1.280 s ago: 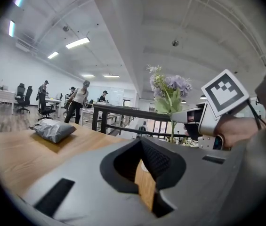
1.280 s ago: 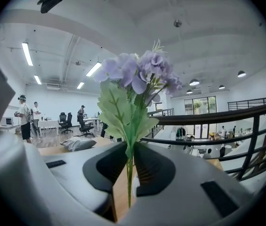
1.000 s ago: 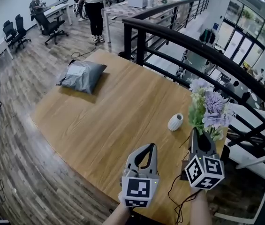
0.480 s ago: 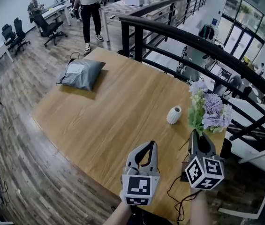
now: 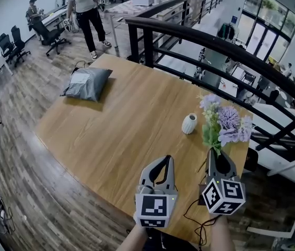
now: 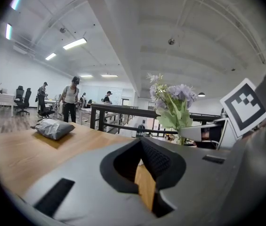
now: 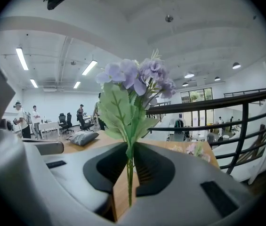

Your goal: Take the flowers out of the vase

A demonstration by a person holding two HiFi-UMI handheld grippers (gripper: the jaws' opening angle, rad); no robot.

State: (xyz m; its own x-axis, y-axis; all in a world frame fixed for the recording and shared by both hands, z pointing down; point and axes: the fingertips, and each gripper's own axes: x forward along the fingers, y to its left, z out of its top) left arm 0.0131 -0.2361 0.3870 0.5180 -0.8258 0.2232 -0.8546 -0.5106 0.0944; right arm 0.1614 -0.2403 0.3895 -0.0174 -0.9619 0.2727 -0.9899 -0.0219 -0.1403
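Lowered slightly, our right fingers clench one flower bunch; left fingers clenched empty; one vase stands nearby.

We see the flowers, a small bunch of pale purple and white blooms over broad green leaves, standing upright out of the vase, their thin green stem pinched between the jaws of the right gripper. The blooms lean slightly away from us, above the table's right edge. The vase is small, white and ribbed. It stands upright on the wood, just left of the bunch and apart from it.
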